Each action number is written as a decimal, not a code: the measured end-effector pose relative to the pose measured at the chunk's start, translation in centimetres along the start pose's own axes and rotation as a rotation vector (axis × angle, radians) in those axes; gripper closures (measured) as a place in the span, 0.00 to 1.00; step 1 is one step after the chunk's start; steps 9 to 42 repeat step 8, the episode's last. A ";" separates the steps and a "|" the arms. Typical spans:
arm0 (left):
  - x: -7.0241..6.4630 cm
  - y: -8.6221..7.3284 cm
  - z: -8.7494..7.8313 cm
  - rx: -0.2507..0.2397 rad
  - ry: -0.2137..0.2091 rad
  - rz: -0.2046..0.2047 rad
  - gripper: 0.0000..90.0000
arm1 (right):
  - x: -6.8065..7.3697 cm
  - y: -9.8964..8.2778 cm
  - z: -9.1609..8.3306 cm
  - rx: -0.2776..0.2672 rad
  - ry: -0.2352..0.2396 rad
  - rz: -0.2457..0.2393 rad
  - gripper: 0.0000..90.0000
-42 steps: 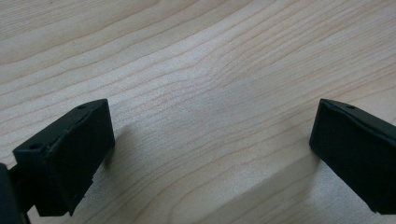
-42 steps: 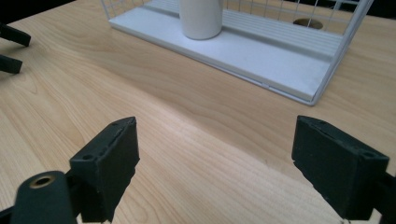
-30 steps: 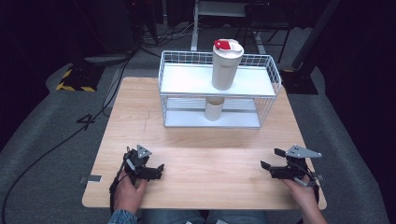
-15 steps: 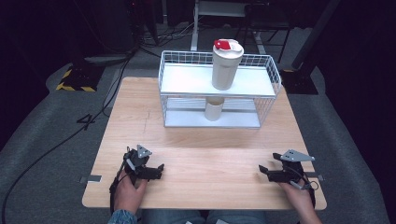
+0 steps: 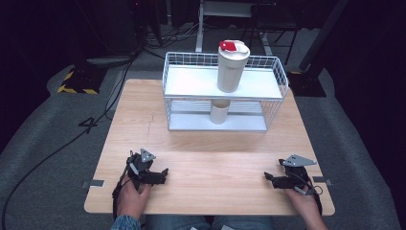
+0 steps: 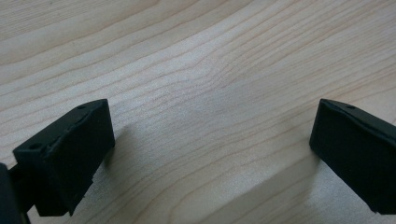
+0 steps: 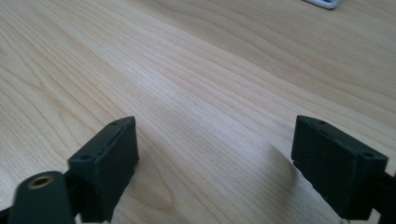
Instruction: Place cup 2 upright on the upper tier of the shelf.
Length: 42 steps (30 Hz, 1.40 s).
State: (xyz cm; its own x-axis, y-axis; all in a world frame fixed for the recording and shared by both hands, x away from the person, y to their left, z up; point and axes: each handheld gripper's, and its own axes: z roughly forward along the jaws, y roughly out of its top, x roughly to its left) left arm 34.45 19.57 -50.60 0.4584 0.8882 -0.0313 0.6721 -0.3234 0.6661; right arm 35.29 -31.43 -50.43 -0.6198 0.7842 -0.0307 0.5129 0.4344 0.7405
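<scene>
Here, a white wire rack [image 5: 273,103] at the tabletop's [image 5: 215,148] far edge holds a tall red-lidded tumbler [image 5: 231,67] on its upper shelf and a small cup [image 5: 219,112] below. Left gripper [image 5: 158,175] and right gripper [image 5: 270,179] rest near the front edge, well apart, jaws released and empty.

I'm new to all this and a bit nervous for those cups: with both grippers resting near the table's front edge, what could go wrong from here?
1. The tall cup stands upright on the wire rack's top shelf; a clumsy grab might tip it over.
2. The smaller cup sits low under that shelf, so a gripper reaching in could knock the wires.
3. The left gripper and right gripper start far from the rack, so a long reach may arrive misaligned.
</scene>
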 end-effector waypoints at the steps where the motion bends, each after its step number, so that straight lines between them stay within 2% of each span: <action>1: 0.0 0.0 0.0 0.000 0.000 0.000 0.01 | -0.1 0.0 0.1 0.005 0.014 0.010 0.16; 42: 0.0 0.0 0.0 0.001 0.000 0.001 0.01 | -0.1 0.0 0.1 0.012 0.013 0.021 0.15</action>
